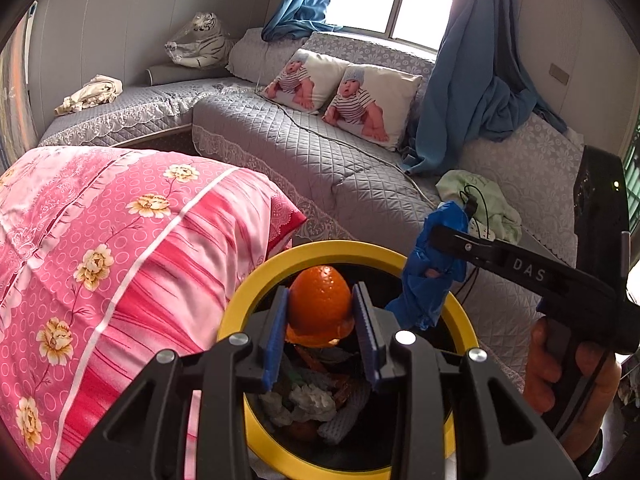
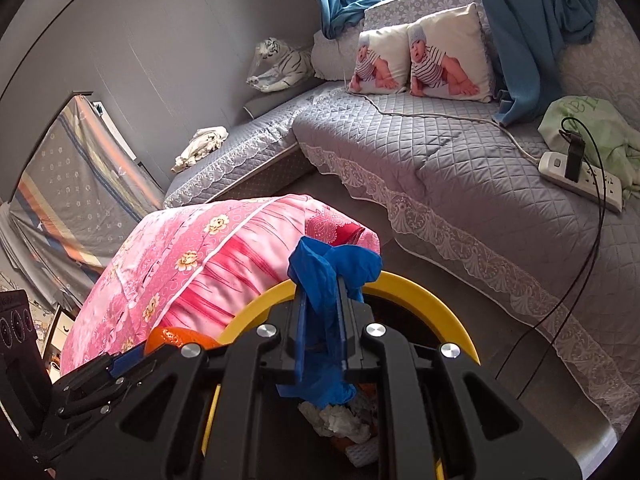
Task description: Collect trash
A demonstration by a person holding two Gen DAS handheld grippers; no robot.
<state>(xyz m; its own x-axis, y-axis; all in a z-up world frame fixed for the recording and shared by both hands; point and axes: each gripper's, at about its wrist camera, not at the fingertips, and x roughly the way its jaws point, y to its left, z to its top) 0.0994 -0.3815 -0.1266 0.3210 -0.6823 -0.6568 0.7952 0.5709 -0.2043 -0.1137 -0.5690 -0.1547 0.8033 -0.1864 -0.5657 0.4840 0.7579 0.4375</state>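
Observation:
A black bin with a yellow rim (image 1: 352, 250) stands below both grippers, holding crumpled tissue (image 1: 312, 400), foam netting and peel. My left gripper (image 1: 322, 308) is shut on a piece of orange peel (image 1: 320, 304), hanging over the bin's mouth. My right gripper (image 2: 322, 296) is shut on a crumpled blue glove (image 2: 328, 268) above the bin's rim (image 2: 424, 300). In the left wrist view the right gripper (image 1: 440, 236) comes in from the right with the blue glove (image 1: 428, 280) dangling over the rim. In the right wrist view the orange peel (image 2: 176, 338) shows at lower left.
A pink flowered quilt (image 1: 120, 260) bulges against the bin's left side. A grey quilted sofa (image 1: 320, 152) runs behind, with two picture cushions (image 1: 344, 96), a toy tiger, blue curtains and green cloth (image 2: 592, 132). A power strip (image 2: 580, 176) with cables lies on it.

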